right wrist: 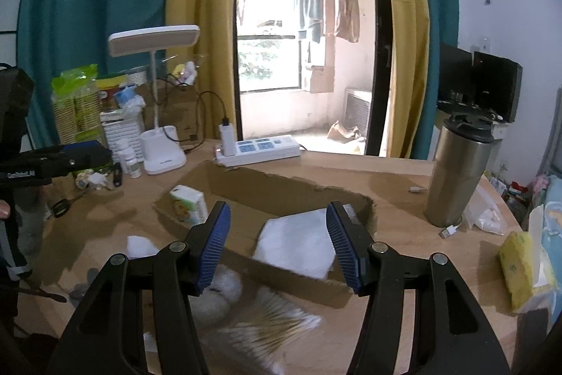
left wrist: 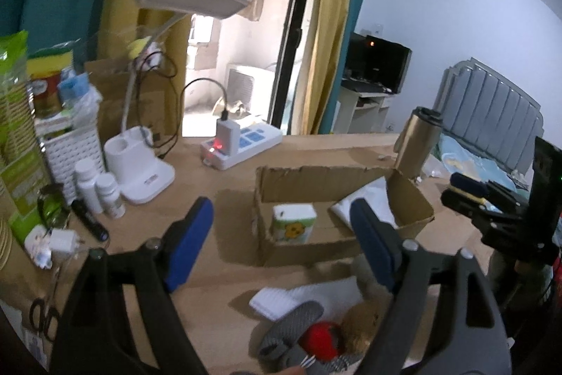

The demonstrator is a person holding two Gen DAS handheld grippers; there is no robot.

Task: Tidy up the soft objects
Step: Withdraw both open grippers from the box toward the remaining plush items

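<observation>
Left fingers: my left gripper (left wrist: 281, 241) is hanging over the table (left wrist: 217, 171) with its blue fingers (left wrist: 189, 245) standing wide apart, gripping nothing and touching nothing.
Right fingers: my right gripper (right wrist: 277, 246) is hovering with its blue ribbed fingers (right wrist: 214, 245) well apart too, empty, no pad pressing on anything.
Cardboard box: the open box (left wrist: 316, 180) is sitting on the table straight ahead of both my grippers, its long axis running left to right across the left wrist view, one flap sticking up at the right end.
Tissue pack: a small white and green tissue pack (left wrist: 293, 222) is standing upright inside the box at its left end, printed face turned toward me.
White cloth: a folded white cloth (right wrist: 298, 243) is lying flat inside the box at the right end, framed between my right fingers but below them, not touched.
Near pile: on the table just in front of the box a white folded towel (left wrist: 281, 299), a grey slipper (left wrist: 291, 322), a red soft ball (left wrist: 323, 338) and a brown furry toy (left wrist: 360, 322) are lying bunched together, under my left gripper.
Fluffy things: in the right wrist view something white and fluffy (right wrist: 217, 296) is lying below my fingers, too blurred to name.
Steel tumbler: a tumbler (right wrist: 456, 167) is standing upright to the right of the box.
</observation>
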